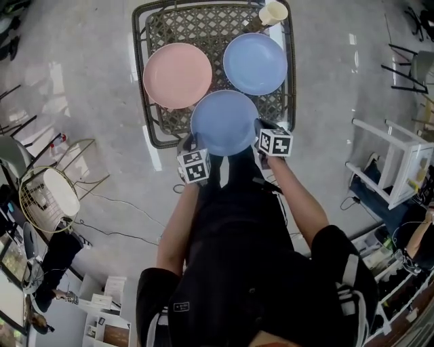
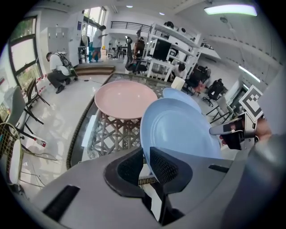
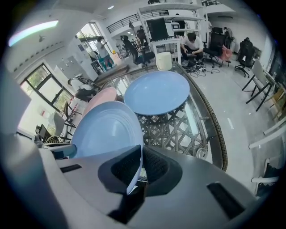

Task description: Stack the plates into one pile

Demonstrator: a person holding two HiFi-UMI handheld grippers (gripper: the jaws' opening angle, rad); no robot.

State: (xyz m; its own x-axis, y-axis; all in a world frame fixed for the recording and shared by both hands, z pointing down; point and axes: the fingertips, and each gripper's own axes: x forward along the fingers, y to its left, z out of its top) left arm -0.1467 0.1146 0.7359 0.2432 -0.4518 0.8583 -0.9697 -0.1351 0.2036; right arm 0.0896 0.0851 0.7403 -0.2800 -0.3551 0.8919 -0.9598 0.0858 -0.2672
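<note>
A light blue plate (image 1: 224,122) hangs over the near edge of the lattice table (image 1: 196,27), gripped from both sides. My left gripper (image 1: 190,144) is shut on its left rim; in the left gripper view the rim (image 2: 178,129) runs down between the black pads (image 2: 167,167). My right gripper (image 1: 262,130) is shut on the right rim, which passes between its pads (image 3: 156,163) in the right gripper view, below the plate face (image 3: 105,132). A pink plate (image 1: 178,75) lies at the table's back left. A second blue plate (image 1: 255,64) lies at the back right.
A cream cup (image 1: 273,12) stands at the table's far right corner. A white frame stand (image 1: 400,146) is on the floor to the right, and a wire chair (image 1: 51,196) with cables to the left. People sit and stand far off in the room.
</note>
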